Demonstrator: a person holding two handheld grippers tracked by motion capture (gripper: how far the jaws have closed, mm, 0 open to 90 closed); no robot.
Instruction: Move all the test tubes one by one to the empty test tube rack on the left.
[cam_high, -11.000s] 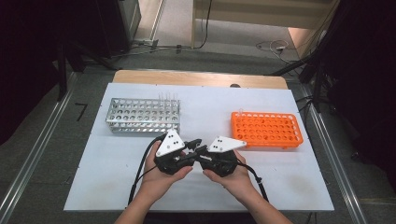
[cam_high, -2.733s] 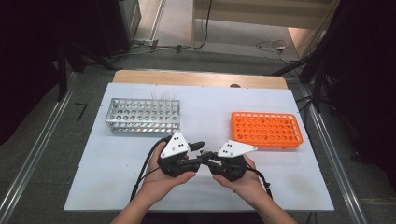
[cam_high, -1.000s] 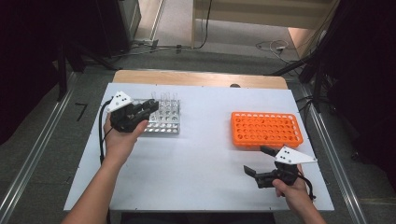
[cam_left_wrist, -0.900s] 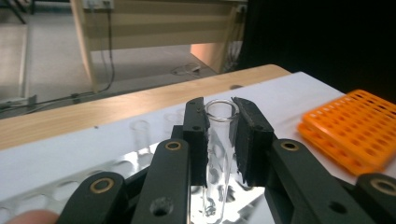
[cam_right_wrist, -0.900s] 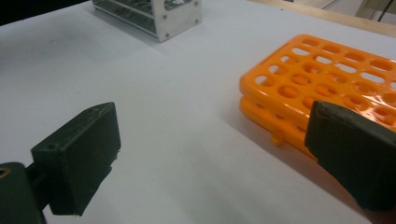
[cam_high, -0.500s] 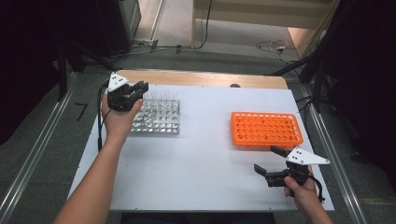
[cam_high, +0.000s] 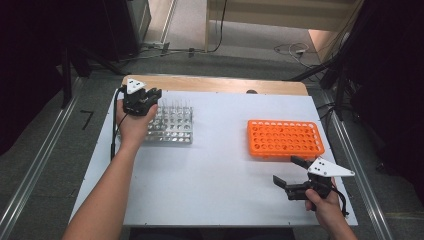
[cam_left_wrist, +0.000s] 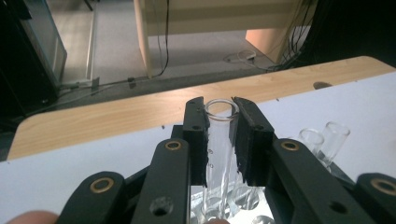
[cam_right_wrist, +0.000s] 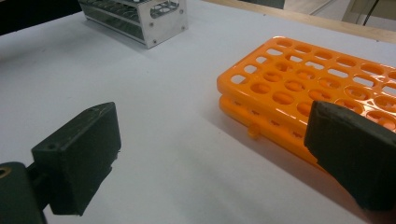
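Observation:
A clear glass test tube (cam_left_wrist: 218, 140) stands upright in the metal rack (cam_high: 175, 127) at the table's left, and my left gripper (cam_left_wrist: 219, 135) is shut on it just under its rim. In the high view, the left gripper (cam_high: 150, 95) hovers over the rack's far left corner. Two more glass tubes (cam_left_wrist: 323, 140) stand beside the held one. The orange rack (cam_high: 285, 137) lies at the right with its holes bare. My right gripper (cam_high: 288, 171) stands open just in front of it, nothing between its pads; the right gripper view shows the orange rack (cam_right_wrist: 317, 79) past its right jaw.
The white table top (cam_high: 220, 170) ends in a wooden strip (cam_high: 215, 84) at the far edge. The metal rack (cam_right_wrist: 140, 14) shows at the far left in the right gripper view. Cables lie on the floor (cam_high: 240, 35) beyond the table.
My left hand has moved from the rack's near side to its far left corner and now holds a tube. The right hand has barely shifted.

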